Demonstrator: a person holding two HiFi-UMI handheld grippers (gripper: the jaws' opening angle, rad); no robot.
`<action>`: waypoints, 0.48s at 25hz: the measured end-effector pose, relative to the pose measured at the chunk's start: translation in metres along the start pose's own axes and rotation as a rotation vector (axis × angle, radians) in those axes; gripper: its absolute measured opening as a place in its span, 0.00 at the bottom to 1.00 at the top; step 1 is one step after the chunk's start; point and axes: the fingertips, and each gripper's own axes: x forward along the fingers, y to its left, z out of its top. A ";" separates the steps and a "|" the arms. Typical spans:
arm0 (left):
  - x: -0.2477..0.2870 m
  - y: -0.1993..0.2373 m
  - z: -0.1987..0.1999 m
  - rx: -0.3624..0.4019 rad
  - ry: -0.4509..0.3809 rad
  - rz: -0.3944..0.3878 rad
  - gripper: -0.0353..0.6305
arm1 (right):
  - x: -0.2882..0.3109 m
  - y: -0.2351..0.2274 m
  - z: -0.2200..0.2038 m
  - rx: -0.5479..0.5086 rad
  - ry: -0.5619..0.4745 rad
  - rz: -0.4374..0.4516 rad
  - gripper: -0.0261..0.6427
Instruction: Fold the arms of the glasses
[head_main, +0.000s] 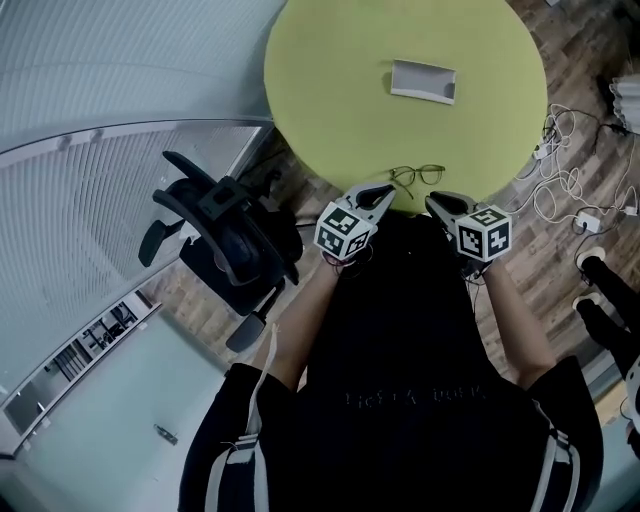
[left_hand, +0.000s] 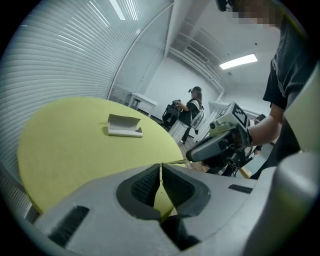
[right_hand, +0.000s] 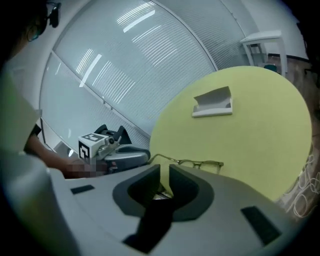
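In the left gripper (left_hand: 161, 172) the ribbed pads (left_hand: 144, 183) are pressed almost together. One thin arm of the glasses (head_main: 418, 177) is pinched between them, near its tip. The jaws of the right gripper (right_hand: 164, 176) are parted by a narrow slit. Only the table is seen through it, and nothing is made out in their hold.

The glasses are placed at the near edge of the round yellow-green table (head_main: 330, 90), between the two grippers, with the lenses on the far side and the arms pointing near.

The frame is judged light, thin and springy, easily bent if squeezed or twisted, and likely to slide on the smooth top. The lenses are best left untouched. A soft hold partway along each arm is advised, so that it can be swung about its hinge while the front is steadied at a corner.

Far across the table, well apart, a light grey open case (head_main: 423, 80) is seen. Nothing is visible in it.
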 end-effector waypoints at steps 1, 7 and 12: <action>-0.003 0.000 0.000 -0.005 -0.004 0.005 0.09 | 0.000 0.007 -0.004 -0.008 -0.001 0.003 0.09; -0.010 0.001 0.001 -0.021 -0.009 0.022 0.09 | 0.012 0.023 -0.004 0.014 -0.025 -0.013 0.11; -0.008 -0.003 0.008 -0.008 -0.014 0.015 0.09 | 0.019 0.031 0.006 0.053 -0.041 0.028 0.20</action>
